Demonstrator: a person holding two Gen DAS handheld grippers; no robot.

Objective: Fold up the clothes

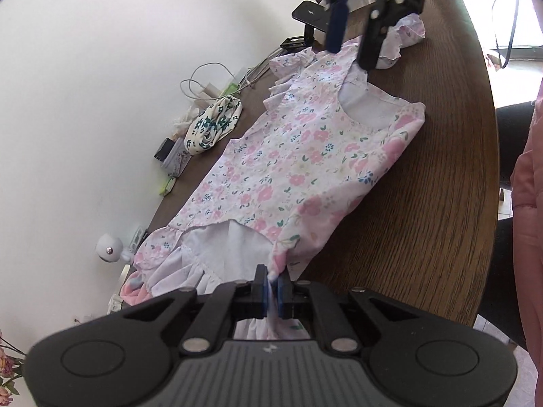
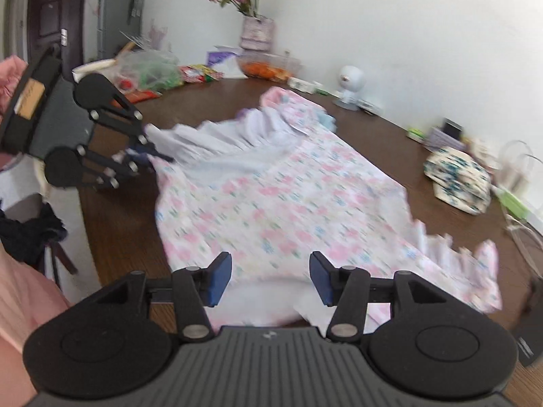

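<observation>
Left wrist: left tool [image 1: 272, 283] clamps dress [image 1: 292, 156] hem; right tool [image 1: 353, 39] spread above neckline.

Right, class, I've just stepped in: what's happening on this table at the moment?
A person with tongs in each hand is folding a pink floral dress spread on a brown wooden table. The left tongs are shut on a pinch of fabric at the dress's skirt end. The right tongs stand open over the neckline end with nothing between them. A second, green-flowered cloth lies bundled beside the dress.
</observation>
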